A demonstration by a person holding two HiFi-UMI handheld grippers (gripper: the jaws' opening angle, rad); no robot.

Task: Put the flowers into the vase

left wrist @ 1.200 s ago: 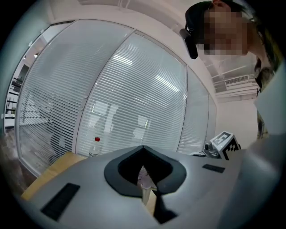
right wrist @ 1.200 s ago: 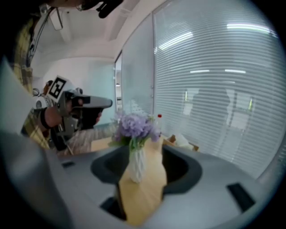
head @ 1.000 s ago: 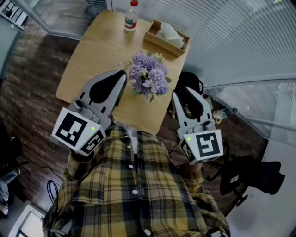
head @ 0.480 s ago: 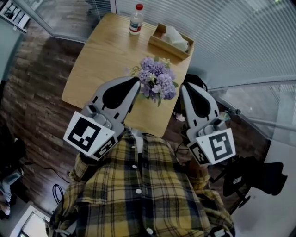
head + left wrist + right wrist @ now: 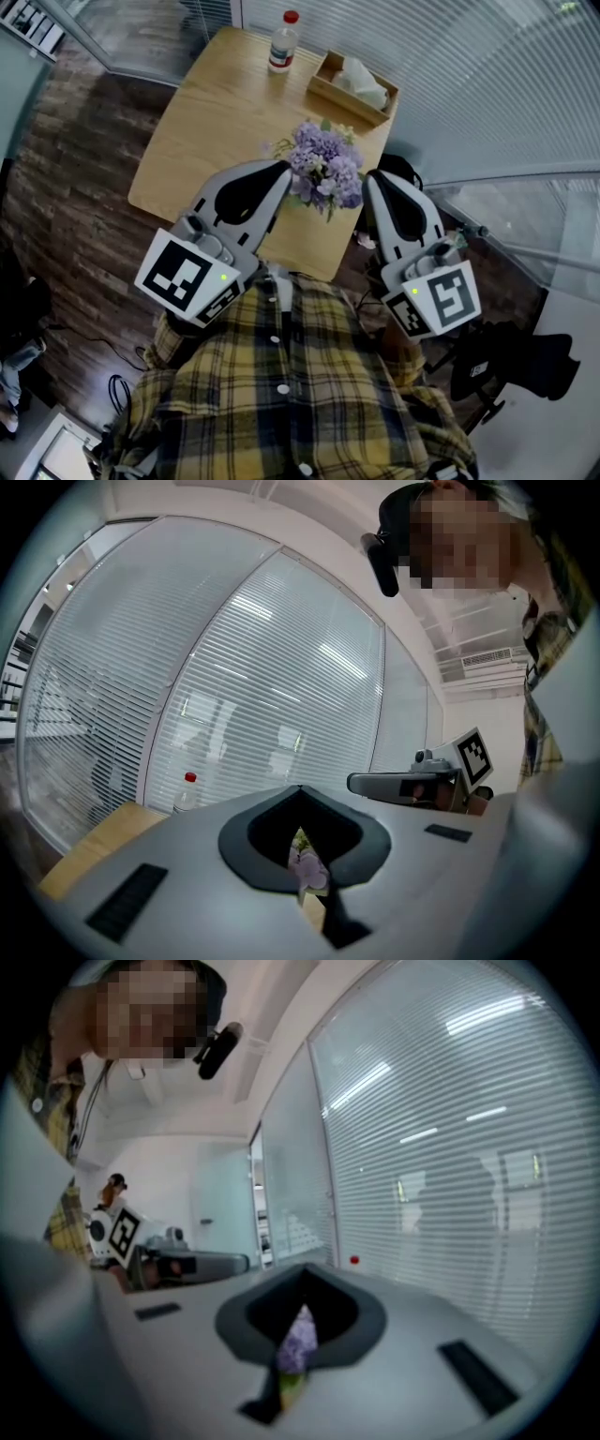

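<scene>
Purple flowers (image 5: 325, 169) are flanked by L gripper (image 5: 283, 171) and R gripper (image 5: 369, 178) at tabletop (image 5: 197, 122) edge; both sets of fingers are shut, flowers seen thru slits, hold unconfirmed.

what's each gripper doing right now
left gripper: fingers closed, grip on the flowers cannot be told
right gripper: fingers closed, grip cannot be told

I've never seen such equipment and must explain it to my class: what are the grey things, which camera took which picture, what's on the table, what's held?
A person holds two hand-held grippers; no robot. One picture looks down from a head camera; the others come from a camera on each gripper. On the wooden table: purple flowers, a bottle, a tray of tissues. The left gripper and right gripper are shut and seem empty; flowers only show beyond their jaws.
</scene>
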